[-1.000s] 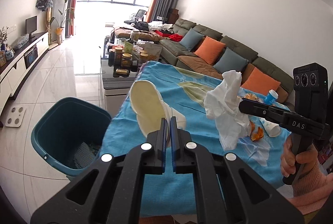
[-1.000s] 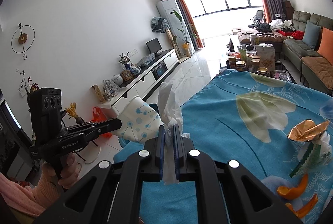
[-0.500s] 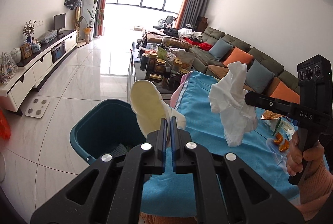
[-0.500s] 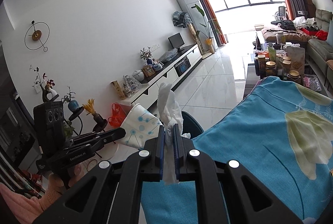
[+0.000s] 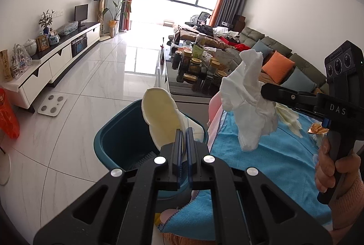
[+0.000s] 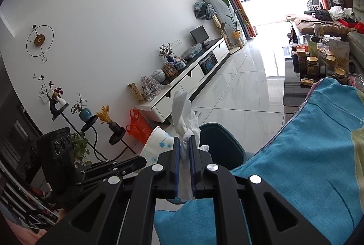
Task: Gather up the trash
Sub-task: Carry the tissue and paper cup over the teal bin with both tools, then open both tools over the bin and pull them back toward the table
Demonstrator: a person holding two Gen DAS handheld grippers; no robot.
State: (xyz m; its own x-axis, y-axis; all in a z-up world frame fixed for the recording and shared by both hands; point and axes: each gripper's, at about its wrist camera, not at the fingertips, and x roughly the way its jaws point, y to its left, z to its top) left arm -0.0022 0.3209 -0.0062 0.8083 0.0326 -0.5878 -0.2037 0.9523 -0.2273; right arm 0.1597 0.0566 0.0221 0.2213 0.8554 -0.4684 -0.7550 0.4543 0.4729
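Note:
My left gripper (image 5: 183,131) is shut on a squashed paper cup (image 5: 160,118), cream inside and white with blue dots outside (image 6: 159,145). It hangs over the teal bin (image 5: 120,138) on the floor beside the table. My right gripper (image 6: 184,140) is shut on a crumpled white tissue (image 6: 183,113); in the left wrist view the tissue (image 5: 248,106) hangs over the table's left edge, right of the bin. In the right wrist view the bin (image 6: 218,142) lies just beyond the tissue. The left gripper (image 6: 143,162) points in from the lower left.
A blue cloth (image 5: 268,160) covers the table; a gold wrapper (image 5: 317,130) lies on it at right. Behind stands a low table with several jars (image 5: 198,69), then a sofa (image 5: 279,63). A white TV cabinet (image 5: 52,63) and an orange bag (image 5: 8,117) line the left wall.
Both grippers have swung left off the table toward the bin. The cup now hangs over the bin's opening and the tissue has reached the table's edge. Both grips are unchanged.

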